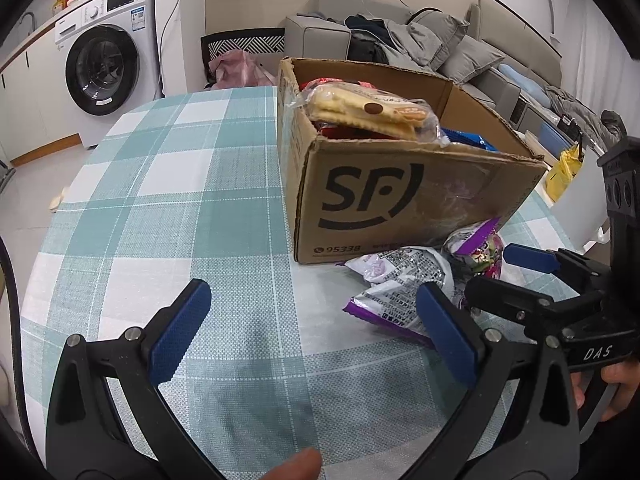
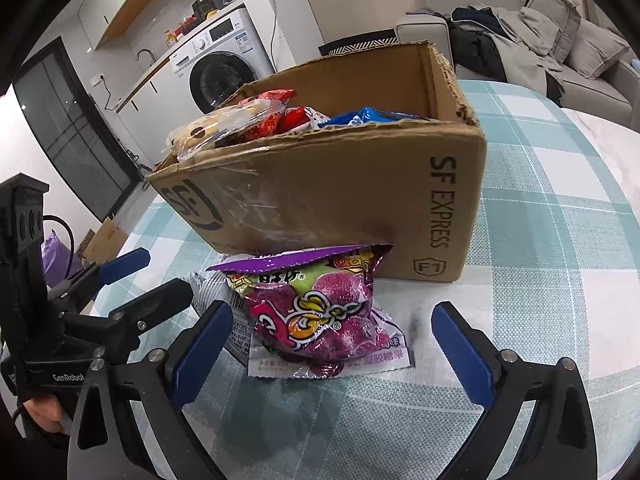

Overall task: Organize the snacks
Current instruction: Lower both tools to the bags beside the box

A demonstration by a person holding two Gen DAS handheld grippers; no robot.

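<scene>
Blue-padded fingers point(image 2: 202, 354) of the right gripper point(image 2: 332, 354) stood spread wide to either side of a purple candy bag point(image 2: 320, 320), holding nothing; the bag lay flat on the checked tablecloth point(image 2: 560, 200), its top edge touching the near wall of a cardboard box point(image 2: 340, 196). Left gripper point(image 1: 316, 328), catalogued likewise as wide open and empty, hovered over bare cloth, with a second packet point(image 1: 396, 280), white with purple trim, just beside its right finger and partly under the candy bag. Box contents: a clear biscuit pack point(image 1: 368, 110) perched at the rim, red and blue packets behind it; the count was unclear, the interior being mostly hidden. Hazards noted: the glossy, puffy bag would probably slip or crumple if pinched at the bulge; a lift dragged against the box wall could nudge the box; and dropping more in carelessly might tip the overhanging biscuit pack out.
</scene>
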